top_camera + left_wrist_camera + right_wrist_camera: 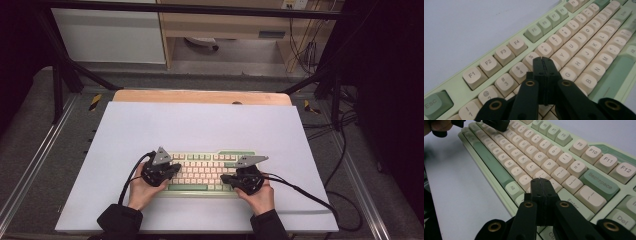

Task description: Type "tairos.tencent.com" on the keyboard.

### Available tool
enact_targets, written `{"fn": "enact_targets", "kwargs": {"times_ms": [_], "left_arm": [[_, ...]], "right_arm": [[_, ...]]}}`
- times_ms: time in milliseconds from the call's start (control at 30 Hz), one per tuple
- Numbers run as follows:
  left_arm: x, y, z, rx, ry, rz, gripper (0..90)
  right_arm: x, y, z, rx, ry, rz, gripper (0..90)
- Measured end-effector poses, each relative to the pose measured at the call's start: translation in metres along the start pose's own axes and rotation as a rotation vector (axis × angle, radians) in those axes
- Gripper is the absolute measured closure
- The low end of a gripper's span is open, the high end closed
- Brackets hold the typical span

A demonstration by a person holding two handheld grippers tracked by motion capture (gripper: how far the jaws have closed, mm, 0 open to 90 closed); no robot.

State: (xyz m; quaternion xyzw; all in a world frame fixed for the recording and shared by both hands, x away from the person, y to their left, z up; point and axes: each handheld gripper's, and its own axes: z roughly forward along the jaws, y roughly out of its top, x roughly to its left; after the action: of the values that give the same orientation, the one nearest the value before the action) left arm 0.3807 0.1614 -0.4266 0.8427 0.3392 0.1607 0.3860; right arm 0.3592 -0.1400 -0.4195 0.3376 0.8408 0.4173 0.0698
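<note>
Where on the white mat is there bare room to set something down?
Bare: the white mat beyond the keyboard, up to the wooden table edge, plus strips on both sides. Crowded: the near edge, where the left gripper and right gripper work the keys.

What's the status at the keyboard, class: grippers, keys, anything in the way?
Left gripper shut, over the number row. Right gripper shut, near Enter. Keyboard flat on mat. Nothing in the way.

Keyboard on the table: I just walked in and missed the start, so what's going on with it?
A person holds a gripper in each hand over a green and cream keyboard lying on a pale sheet. The left gripper, jaws shut, points its tip at the keys near 5 and T. The right gripper, also shut, is over the keys left of Enter. Nothing is grasped.
</note>
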Motion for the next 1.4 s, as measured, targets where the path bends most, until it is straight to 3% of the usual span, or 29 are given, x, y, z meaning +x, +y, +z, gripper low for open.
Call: {"fn": "enact_targets", "kwargs": {"times_ms": [500,933,1400], "left_arm": [[0.0,-0.003,0.002,-0.002,-0.003,0.001,89.9],[-0.001,-0.003,-0.014,-0.03,-0.013,0.003,89.9],[0.004,-0.016,-0.032,-0.043,-0.017,-0.012,89.9]], "right_arm": [[0.0,-0.001,-0.001,-0.001,0.0,0.007,90.0],[0.0,0.0,-0.003,-0.007,-0.001,0.008,90.0],[0.0,0.003,-0.004,-0.024,-0.002,0.021,90.0]]}}
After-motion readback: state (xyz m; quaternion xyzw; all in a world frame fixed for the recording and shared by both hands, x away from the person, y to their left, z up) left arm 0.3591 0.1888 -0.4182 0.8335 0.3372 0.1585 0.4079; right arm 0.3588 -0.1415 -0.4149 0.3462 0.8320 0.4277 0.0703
